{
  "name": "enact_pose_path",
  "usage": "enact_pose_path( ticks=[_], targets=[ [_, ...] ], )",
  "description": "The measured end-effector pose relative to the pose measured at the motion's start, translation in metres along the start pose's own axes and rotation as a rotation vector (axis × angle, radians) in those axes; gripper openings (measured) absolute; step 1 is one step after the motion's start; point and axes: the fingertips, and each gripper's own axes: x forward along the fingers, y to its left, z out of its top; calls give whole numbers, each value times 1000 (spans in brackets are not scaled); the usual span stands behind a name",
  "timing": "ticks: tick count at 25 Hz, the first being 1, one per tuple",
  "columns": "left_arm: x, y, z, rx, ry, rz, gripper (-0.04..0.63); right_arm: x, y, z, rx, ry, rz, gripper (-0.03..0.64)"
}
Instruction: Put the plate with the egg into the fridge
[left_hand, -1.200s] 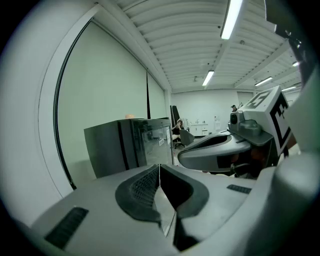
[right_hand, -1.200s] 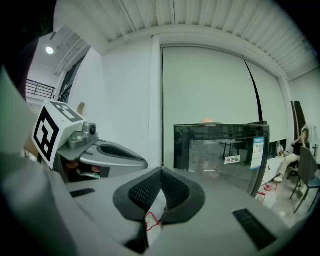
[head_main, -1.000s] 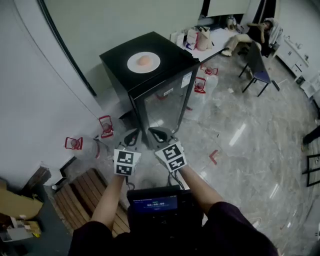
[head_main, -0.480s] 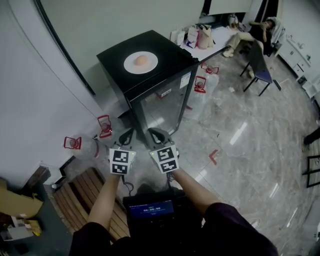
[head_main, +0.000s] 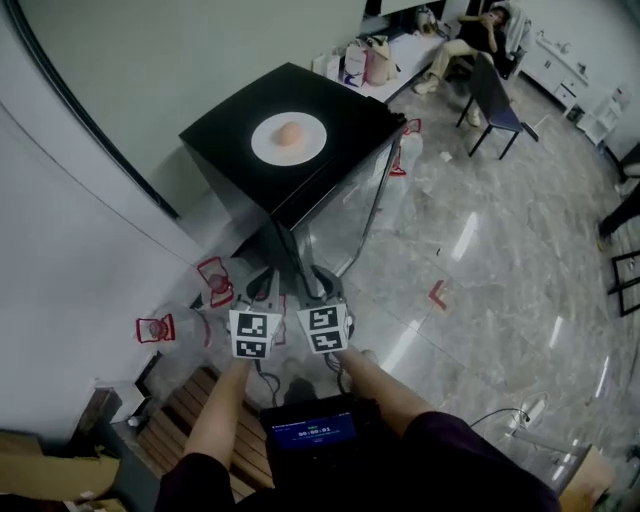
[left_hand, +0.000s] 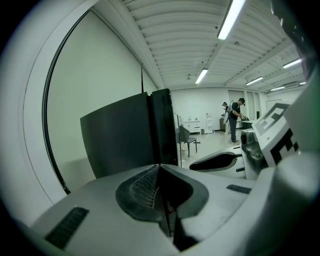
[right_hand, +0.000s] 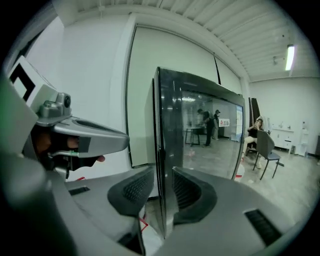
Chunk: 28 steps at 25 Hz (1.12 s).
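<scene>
A white plate (head_main: 289, 137) with a tan egg (head_main: 290, 132) lies on top of a black fridge (head_main: 232, 128) whose glass door (head_main: 338, 215) is closed. Both grippers hang side by side low in front of the fridge's near corner. My left gripper (head_main: 262, 279) (left_hand: 159, 168) is shut with nothing in it. My right gripper (head_main: 320, 279) (right_hand: 163, 176) has its jaws opening to a narrow gap. The door's vertical edge (right_hand: 159, 150) lines up with that gap, and the pads do not press on it.
Red-capped clear bottles (head_main: 213, 279) (head_main: 156, 328) stand on the floor left of the fridge by the wall. A slatted wooden bench (head_main: 170, 420) lies near left. A chair (head_main: 490, 100) and a seated person (head_main: 470, 35) are far back right.
The two grippers have drawn closer together and nearer the fridge's front corner. The right jaws have parted slightly. The plate and egg have not moved.
</scene>
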Motion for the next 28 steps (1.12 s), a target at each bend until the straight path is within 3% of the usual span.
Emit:
enact_pose_path(
  ticks=[5, 9, 12, 17, 28],
  targets=[
    [4, 26, -23, -19, 6, -72, 11, 25, 6, -14, 18, 40, -164, 130],
    [2, 37, -39, -95, 15, -98, 11, 36, 1, -21, 46, 46, -297, 132],
    [1, 36, -42, -105, 20, -128, 11, 42, -4, -21, 61, 41, -360, 131],
    [0, 36, -46, -96, 23, -165, 11, 43, -5, -18, 34, -3, -416, 130],
    [4, 32, -49, -86, 22, -185, 10, 44, -10, -17, 7, -26, -436, 117]
  ],
)
